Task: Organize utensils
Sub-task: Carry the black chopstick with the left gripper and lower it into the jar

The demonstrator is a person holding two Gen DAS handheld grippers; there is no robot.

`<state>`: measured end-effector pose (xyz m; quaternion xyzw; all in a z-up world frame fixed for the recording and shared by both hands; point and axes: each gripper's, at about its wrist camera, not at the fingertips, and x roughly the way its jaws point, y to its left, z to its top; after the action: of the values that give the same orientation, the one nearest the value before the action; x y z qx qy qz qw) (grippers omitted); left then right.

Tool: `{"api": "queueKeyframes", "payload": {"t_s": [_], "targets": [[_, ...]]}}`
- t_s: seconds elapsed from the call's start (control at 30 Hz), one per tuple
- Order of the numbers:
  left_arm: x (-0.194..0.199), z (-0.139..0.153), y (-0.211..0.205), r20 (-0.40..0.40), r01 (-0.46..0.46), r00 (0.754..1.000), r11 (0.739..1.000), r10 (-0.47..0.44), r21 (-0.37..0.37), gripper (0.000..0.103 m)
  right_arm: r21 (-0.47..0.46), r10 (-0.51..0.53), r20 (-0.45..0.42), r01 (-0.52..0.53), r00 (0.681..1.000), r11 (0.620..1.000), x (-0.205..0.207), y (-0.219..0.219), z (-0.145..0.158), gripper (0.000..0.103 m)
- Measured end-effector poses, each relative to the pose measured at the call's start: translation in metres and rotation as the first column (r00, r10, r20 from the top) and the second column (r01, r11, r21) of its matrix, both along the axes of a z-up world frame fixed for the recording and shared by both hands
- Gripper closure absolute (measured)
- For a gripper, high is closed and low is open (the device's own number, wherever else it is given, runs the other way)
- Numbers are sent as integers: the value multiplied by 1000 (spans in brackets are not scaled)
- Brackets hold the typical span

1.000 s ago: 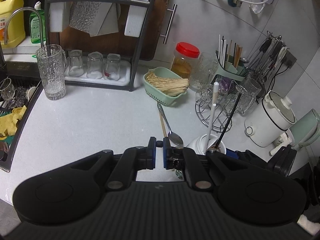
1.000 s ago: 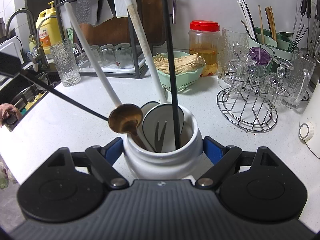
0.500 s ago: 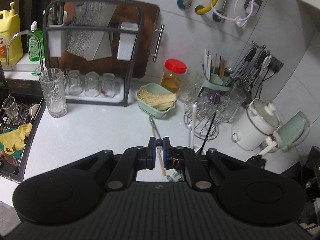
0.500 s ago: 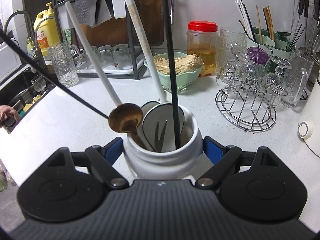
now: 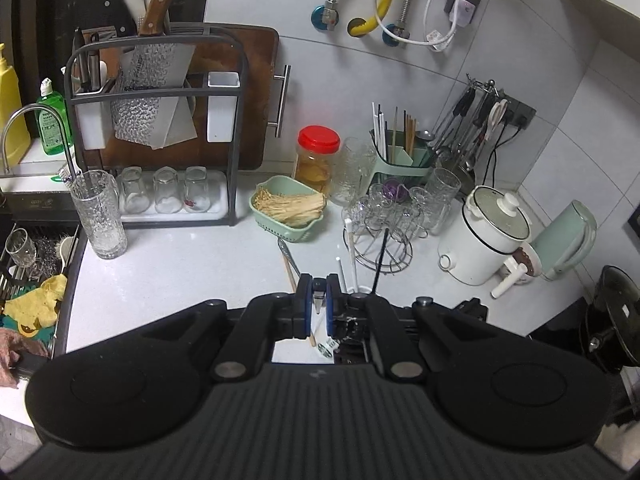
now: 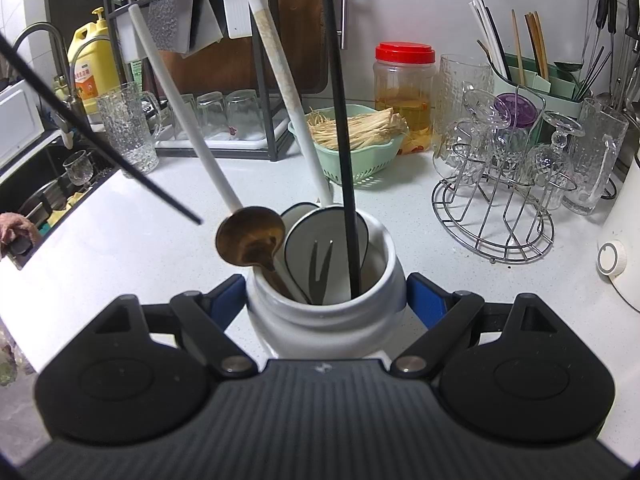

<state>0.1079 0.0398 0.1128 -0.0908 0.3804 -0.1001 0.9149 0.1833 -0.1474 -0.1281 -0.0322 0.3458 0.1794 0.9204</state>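
Two grips: left jaws pressed together on a thin black stick (image 6: 100, 136) slanting down toward the white jar (image 6: 320, 320) clasped between the right jaws, tip just short of its mouth.

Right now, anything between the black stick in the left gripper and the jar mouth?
Yes. The bronze spoon sits at the jar's left rim, just beyond the black stick's tip, and a white handle leans out above it. The left gripper would likely have to carry the stick over both.
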Motion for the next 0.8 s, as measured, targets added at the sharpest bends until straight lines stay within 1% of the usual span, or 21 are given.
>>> {"api": "queueKeyframes", "payload": {"t_s": [0.07,0.17,0.2,0.33,0.57,0.8], "targets": [[-2,4,3,-7,4,1000,1000,-4,-18,96,1,0,-1,0,1000,1000,1,0,0,14],[-2,8,1,-9,14,1000,1000,-14,2,95,1,-2,-1,2,1000,1000,1,1,-1,14],[-2,9,0,-10,19,1000,1000,-19,-2,95,1,-2,-1,2,1000,1000,2,1,-1,14],[-1,17,-2,8,56,998,998,-56,-39,95,3,2,-3,-2,1000,1000,2,1,-1,14],[7,26,-16,36,91,995,996,-91,-14,95,8,2,-4,-2,1000,1000,3,0,-2,14],[23,26,-28,48,122,991,993,-122,6,95,11,2,-1,-2,1000,1000,2,0,-3,14]]}}
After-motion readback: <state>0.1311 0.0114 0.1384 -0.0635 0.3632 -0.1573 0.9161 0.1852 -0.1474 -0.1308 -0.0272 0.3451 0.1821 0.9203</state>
